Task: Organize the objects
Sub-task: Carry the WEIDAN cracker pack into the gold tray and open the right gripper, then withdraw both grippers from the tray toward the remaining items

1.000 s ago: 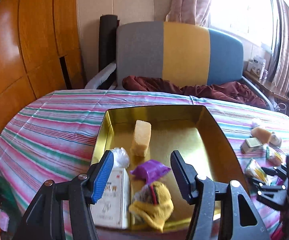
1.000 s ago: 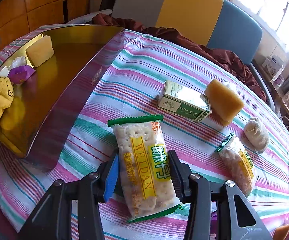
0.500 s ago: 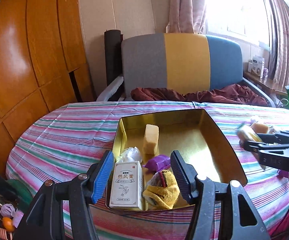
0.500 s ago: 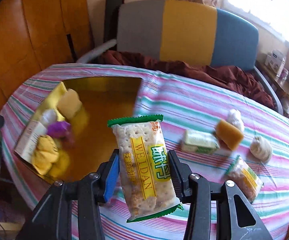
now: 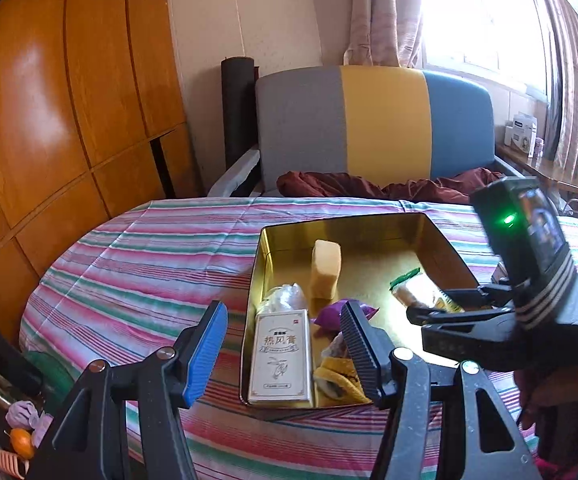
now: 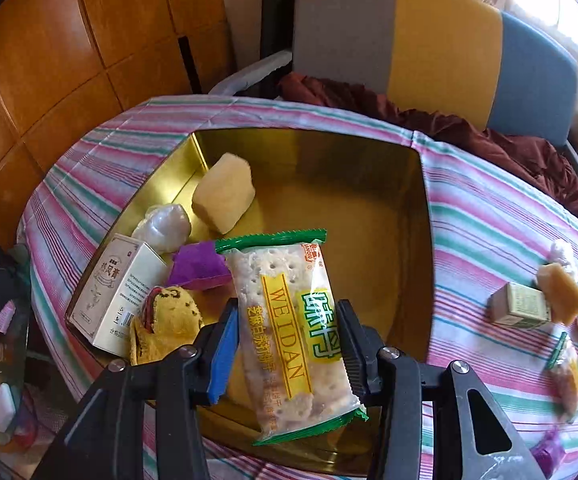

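Note:
My right gripper [image 6: 287,344] is shut on a clear cracker packet [image 6: 289,320] with green ends and yellow print, held above the gold tin [image 6: 369,216]. In the left wrist view that right gripper [image 5: 429,312] reaches over the gold tin [image 5: 441,240] from the right with the cracker packet [image 5: 413,290]. My left gripper [image 5: 283,340] hangs open and empty in front of the tin's near edge. Inside the tin lie a yellow sponge block [image 6: 225,196], a white wrapped lump [image 6: 165,228], a purple packet [image 6: 199,266], a white box [image 6: 117,292] and a yellow cloth [image 6: 169,320].
On the striped tablecloth [image 6: 489,240] at the right lie a small green-and-white box [image 6: 523,310], an orange-brown block [image 6: 561,292], white pouches and another cracker packet [image 6: 567,376]. A grey, yellow and blue sofa [image 5: 373,120] with a dark red blanket stands behind the table. Wooden panels line the left wall.
My right gripper has lifted the cracker packet off the tablecloth and carried it left, over the gold tin. My left gripper has drawn back from the tin, still open.

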The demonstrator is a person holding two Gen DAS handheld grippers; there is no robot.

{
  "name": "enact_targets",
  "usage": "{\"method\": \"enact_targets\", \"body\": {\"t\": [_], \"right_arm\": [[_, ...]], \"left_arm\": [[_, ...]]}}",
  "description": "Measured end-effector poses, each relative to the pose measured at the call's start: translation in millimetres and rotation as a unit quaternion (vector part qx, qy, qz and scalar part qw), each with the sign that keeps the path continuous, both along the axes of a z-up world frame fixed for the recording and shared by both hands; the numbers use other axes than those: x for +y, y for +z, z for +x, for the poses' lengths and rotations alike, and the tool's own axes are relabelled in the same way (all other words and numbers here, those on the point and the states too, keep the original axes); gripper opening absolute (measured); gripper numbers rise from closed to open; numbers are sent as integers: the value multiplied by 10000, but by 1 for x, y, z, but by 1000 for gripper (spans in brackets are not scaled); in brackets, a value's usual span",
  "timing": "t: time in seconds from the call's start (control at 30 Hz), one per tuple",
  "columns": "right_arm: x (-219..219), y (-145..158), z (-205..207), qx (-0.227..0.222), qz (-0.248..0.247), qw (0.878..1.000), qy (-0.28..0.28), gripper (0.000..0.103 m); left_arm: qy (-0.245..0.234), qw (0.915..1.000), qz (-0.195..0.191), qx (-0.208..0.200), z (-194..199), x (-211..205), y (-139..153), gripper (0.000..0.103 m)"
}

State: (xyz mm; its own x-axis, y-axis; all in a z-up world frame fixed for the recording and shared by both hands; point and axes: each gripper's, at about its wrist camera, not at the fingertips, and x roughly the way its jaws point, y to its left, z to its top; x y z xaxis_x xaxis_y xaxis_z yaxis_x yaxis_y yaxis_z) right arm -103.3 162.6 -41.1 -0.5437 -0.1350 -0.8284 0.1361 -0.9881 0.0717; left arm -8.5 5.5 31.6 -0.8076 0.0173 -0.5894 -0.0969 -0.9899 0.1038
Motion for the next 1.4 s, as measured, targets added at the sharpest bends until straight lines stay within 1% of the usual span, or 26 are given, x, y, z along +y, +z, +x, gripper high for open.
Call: {"method": "enact_targets", "body": {"t": [0.27, 0.4, 0.5, 0.63, 0.83, 0.9, 0.97, 1.1, 1.23, 1.4], "right_arm": [[-19, -33, -8, -307, 311, 9990, 20, 48], [-20, -37, -5, -298, 366, 9989, 13, 49], [-22, -27, 2, -50, 492, 9988, 6, 50], [-24, -6, 17, 293, 614, 9977, -1, 50], [-23, 30, 43, 786, 544, 9954, -17, 53], [-23, 42, 50, 959, 551, 9939, -42, 56], [-22, 54, 59, 1102, 570, 9922, -70, 56], [-16, 73, 73, 1280, 648, 9895, -179, 58], [-6, 84, 85, 1403, 766, 9867, -308, 60], [17, 95, 99, 1513, 763, 9842, -522, 61]], "left_arm": [[124, 9996, 134, -212, -3, -13, -16, 60], [254, 9989, 237, -300, -5, -24, -23, 60], [387, 9983, 296, -323, -5, -33, -26, 60], [542, 9969, 388, -421, -4, -43, -32, 60], [584, 9955, 506, -543, -3, -47, -39, 60], [540, 9955, 539, -561, -3, -44, -39, 60], [486, 9956, 561, -564, -3, -40, -39, 60], [309, 9956, 641, -609, -5, -28, -38, 60], [82, 9952, 705, -668, -7, -13, -36, 60], [-204, 9949, 714, -681, -9, 11, -30, 60]]}}
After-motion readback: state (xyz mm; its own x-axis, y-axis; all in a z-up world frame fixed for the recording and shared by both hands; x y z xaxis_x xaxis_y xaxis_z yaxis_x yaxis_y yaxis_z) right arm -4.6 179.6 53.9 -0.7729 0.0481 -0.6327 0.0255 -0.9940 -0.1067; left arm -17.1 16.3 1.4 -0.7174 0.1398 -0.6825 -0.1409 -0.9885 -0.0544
